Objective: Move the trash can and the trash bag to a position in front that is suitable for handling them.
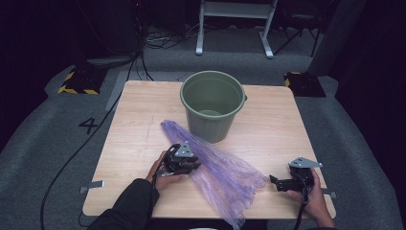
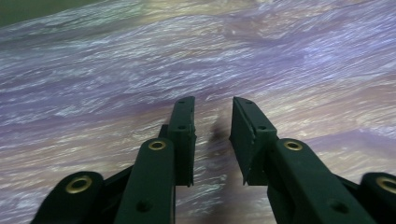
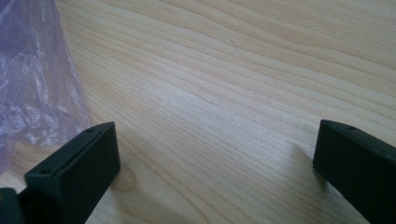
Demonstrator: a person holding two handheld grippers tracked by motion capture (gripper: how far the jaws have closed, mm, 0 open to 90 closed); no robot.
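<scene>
Plastic film, thin and purple-tinted, is seen in the high view as a crumpled bag [image 1: 218, 165] laid flat on the wooden table [image 1: 139, 124], running from just beside the green bucket [image 1: 212, 103] down toward the near edge. It is judged to be very light, limp and somewhat slippery, likely to slide or bunch rather than lift cleanly, so a pinched fold near an edge or end would give the surest hold. The left gripper [image 1: 189, 163] is held low over the bag's left side, its hand [image 1: 163, 175] resting close to the table with the forearm coming in from the bottom. The right gripper [image 1: 277, 182] is held near the table's right front corner, just beside the bag's lower end, pointing toward it.

In the left gripper view, the left gripper [image 2: 213, 128] is pointed down at the film, which lies wrinkled across the wood. The jaws are narrowed but a gap remains between them; no fold is seen pinched, though the pads [image 2: 184, 135] stand just above or against the film, and contact cannot be told for certain.

In the right gripper view, the right gripper [image 3: 215, 154] is spread wide over bare wood, nothing between its jaws. The bag's edge [image 3: 37, 84] lies near the left-hand pad [image 3: 79, 163], apparently apart from it.
</scene>
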